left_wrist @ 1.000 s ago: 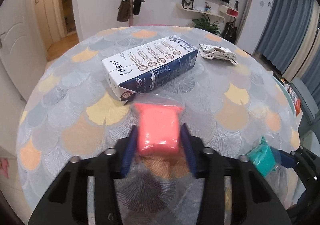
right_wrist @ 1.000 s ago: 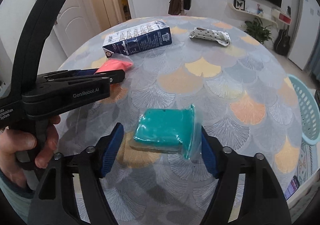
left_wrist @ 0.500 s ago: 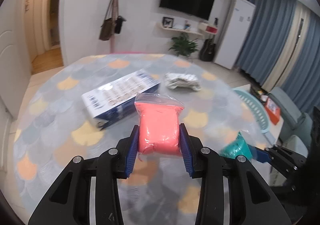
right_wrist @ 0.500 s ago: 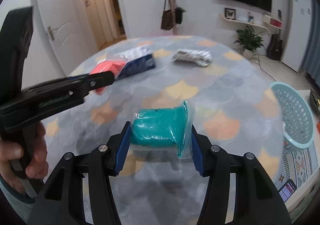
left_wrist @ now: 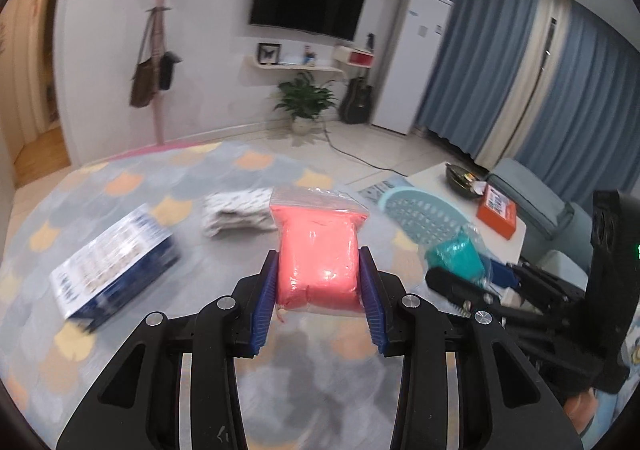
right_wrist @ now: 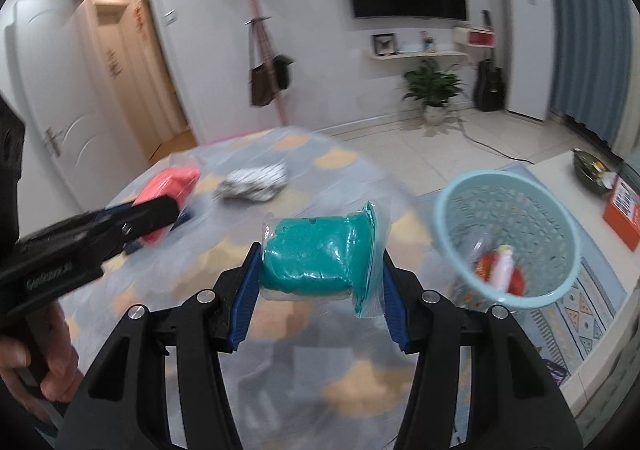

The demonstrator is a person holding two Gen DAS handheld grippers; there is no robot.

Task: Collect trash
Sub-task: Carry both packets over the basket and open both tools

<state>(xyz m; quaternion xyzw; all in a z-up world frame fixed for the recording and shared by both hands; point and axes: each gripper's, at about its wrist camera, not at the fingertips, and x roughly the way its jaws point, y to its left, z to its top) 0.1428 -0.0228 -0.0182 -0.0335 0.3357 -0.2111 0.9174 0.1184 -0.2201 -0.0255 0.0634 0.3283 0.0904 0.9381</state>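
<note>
Two hand-held black grippers with blue finger pads are raised above a round table (left_wrist: 120, 186) covered in a grey and orange scale-patterned cloth. The left gripper (left_wrist: 318, 290) is closed on a clear plastic bag of coral-pink putty (left_wrist: 318, 250), held upright between its pads. The right gripper (right_wrist: 318, 278) is closed on a clear plastic bag of teal putty (right_wrist: 316, 256), lying sideways between its pads.

Only the left wrist view shows the blue and white rectangular carton (left_wrist: 112, 262) lying on the table, with a crumpled white patterned wrapper (left_wrist: 236, 214) just beyond it.

Only the right wrist view looks into the pale blue perforated plastic basket (right_wrist: 516, 194) standing on the floor beside the table; a red and white item lies at its bottom. It also shows the person's hand (right_wrist: 44, 362) gripping the left gripper's handle.
</note>
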